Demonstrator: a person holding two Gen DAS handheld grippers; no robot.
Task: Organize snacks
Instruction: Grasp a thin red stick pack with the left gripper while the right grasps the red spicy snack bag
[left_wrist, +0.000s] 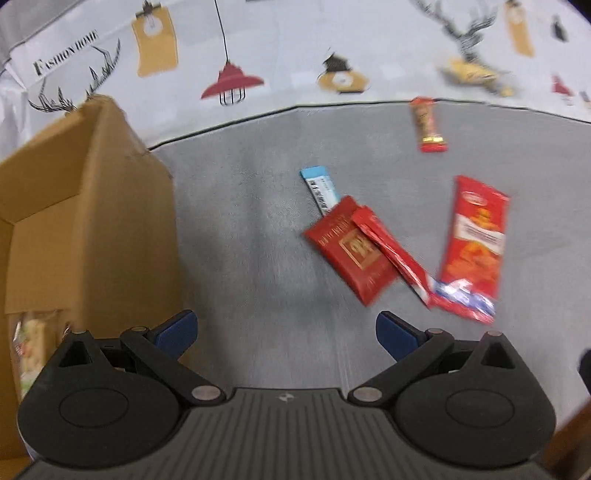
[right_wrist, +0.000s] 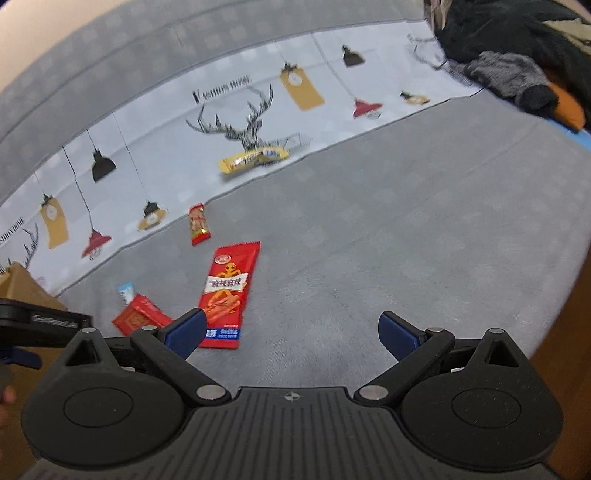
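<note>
Jaws on both the left gripper (left_wrist: 286, 332) and right gripper (right_wrist: 291, 332) stand spread and empty above the grey bed cover (left_wrist: 240, 221). Nearest the cardboard box (left_wrist: 85, 206) lies a red packet (left_wrist: 349, 245) overlapped by a thin red sachet (left_wrist: 391, 251); I would lift the sachet first, pinching across its narrow width.

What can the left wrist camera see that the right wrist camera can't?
Only the left wrist view shows inside the cardboard box, where a pale snack bag sits.

Only the right wrist view shows the pile of dark clothes and the other hand-held gripper's black body at its left edge.

Both show the big red snack packet, the small red bar, the yellow packet and an open hand-held gripper each.
</note>
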